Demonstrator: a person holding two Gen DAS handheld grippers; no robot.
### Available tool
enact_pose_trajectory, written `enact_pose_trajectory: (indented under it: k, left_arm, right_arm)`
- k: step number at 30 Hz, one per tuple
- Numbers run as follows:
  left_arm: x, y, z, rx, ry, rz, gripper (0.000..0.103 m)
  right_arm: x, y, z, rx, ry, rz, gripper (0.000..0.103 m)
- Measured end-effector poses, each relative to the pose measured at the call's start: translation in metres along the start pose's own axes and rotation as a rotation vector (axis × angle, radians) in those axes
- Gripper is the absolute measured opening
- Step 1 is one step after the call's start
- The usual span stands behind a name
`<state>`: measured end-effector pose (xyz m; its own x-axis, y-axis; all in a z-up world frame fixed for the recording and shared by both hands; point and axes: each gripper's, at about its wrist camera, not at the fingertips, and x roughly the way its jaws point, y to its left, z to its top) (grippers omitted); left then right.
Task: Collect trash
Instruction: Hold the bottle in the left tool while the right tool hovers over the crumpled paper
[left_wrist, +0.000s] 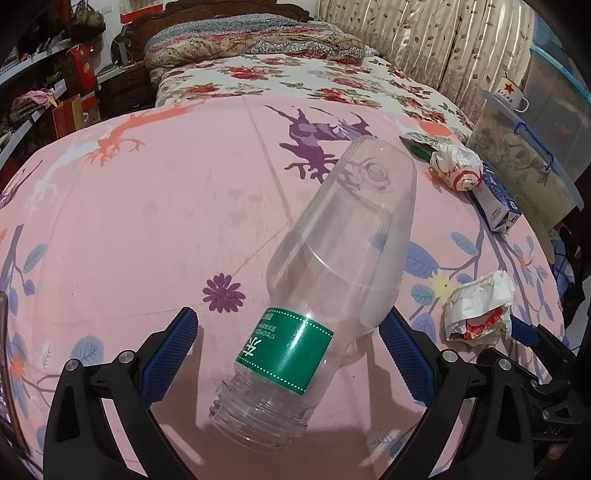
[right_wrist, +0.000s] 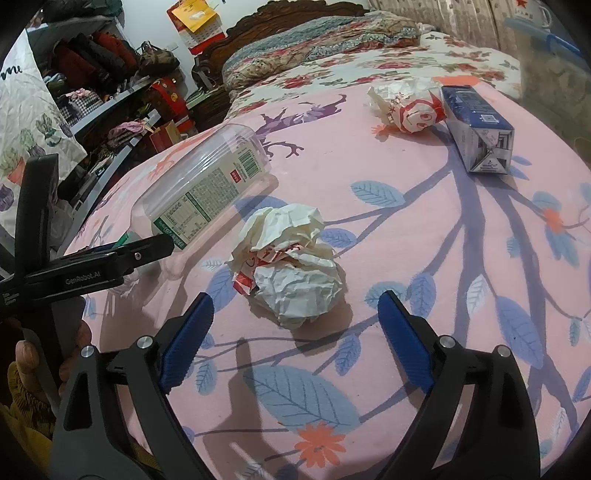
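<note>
left gripper (left_wrist: 288, 347) agape round bottle (left_wrist: 332, 258) | right gripper (right_wrist: 295, 325) agape before paper wad (right_wrist: 291, 266)

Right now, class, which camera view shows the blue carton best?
The right wrist view: the blue carton lies whole, with its folded end visible. The left wrist view shows it small at the frame's right edge.

Bed with pink patterned sheet (right_wrist: 424, 236)

On it lie a clear bottle (left_wrist: 332, 266), two crumpled papers (right_wrist: 291, 266) (right_wrist: 406, 109) and a blue carton (right_wrist: 480, 125).
</note>
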<state>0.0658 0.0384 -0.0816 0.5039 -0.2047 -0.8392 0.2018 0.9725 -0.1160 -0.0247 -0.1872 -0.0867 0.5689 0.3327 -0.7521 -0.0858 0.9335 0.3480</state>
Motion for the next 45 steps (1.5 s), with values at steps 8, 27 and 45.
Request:
enact_pose_trajectory:
  k: [8,27,45]
  left_arm:
    - [0.006,0.003,-0.001,-0.018,0.031,-0.015,0.094]
    - [0.003,0.010,-0.002,-0.036,0.025,-0.041,0.094]
    - [-0.014,-0.004,-0.002,0.072,-0.074,0.042,0.094]
  right_arm:
    - [0.001,0.003,-0.001,-0.005,0.003,0.017,0.096]
    - [-0.006,-0.009,-0.005,0.029,-0.029,0.083,0.100]
    - [-0.004,-0.001,-0.003,-0.015,-0.016,0.039,0.100]
